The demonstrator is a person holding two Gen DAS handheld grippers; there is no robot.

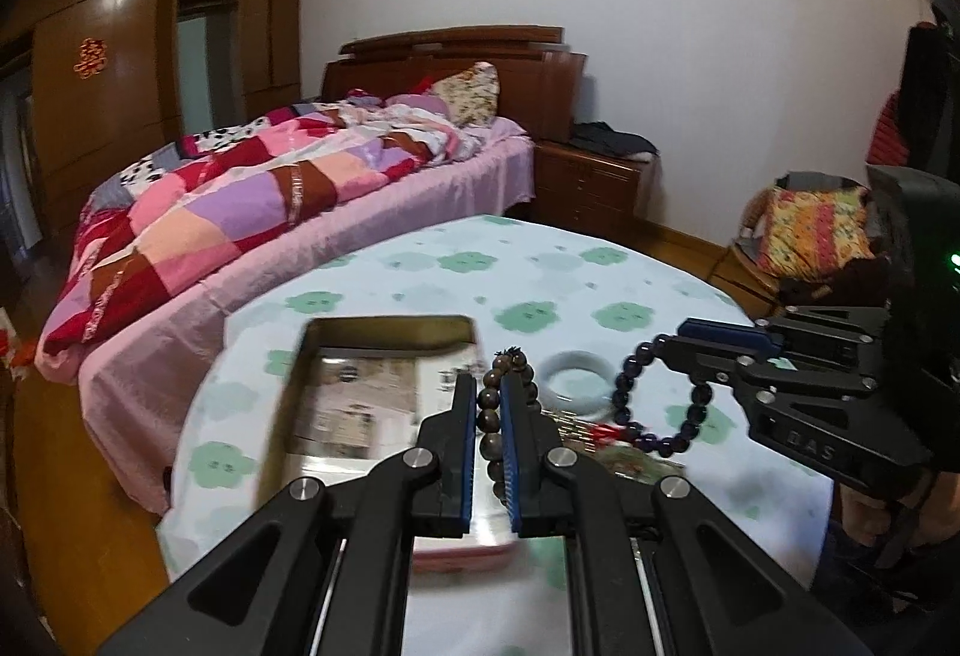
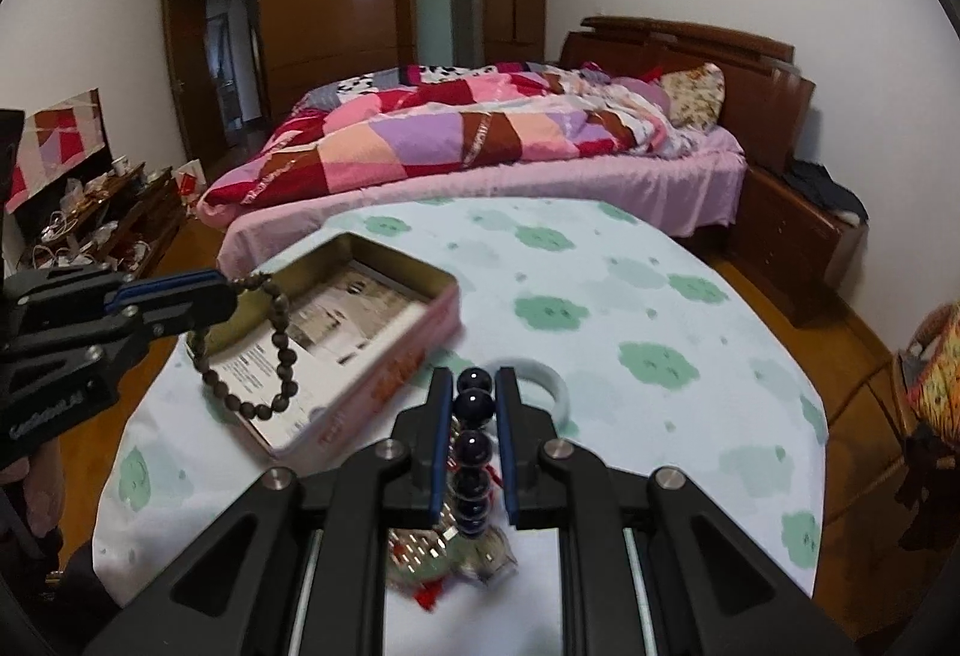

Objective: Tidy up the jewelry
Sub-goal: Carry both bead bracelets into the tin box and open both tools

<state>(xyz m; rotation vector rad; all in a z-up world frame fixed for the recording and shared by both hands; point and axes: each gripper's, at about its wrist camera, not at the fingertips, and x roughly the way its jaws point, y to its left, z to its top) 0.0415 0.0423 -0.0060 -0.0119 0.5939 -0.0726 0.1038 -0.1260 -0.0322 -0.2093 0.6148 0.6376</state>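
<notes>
My left gripper (image 1: 487,383) is shut on a brown wooden bead bracelet (image 1: 489,443), which hangs in a loop above the near end of an open tin box (image 1: 390,321). In the right wrist view that left gripper (image 2: 231,290) comes in from the left, and the brown bracelet (image 2: 282,344) dangles over the pink-sided tin box (image 2: 390,374). My right gripper (image 2: 475,377) is shut on a dark purple bead bracelet (image 2: 474,407). From the left wrist view the right gripper (image 1: 669,347) holds that purple bracelet (image 1: 621,397) off the table. A pale jade bangle (image 1: 576,374) (image 2: 540,374) lies between them.
The round table (image 1: 600,284) has a pale cloth with green flowers. A gold and green ornament with red tassels (image 2: 450,554) lies below my right gripper. Printed paper lines the tin. A bed (image 2: 480,146) stands just behind the table, and a chair with a cushion (image 1: 810,230) is to the right.
</notes>
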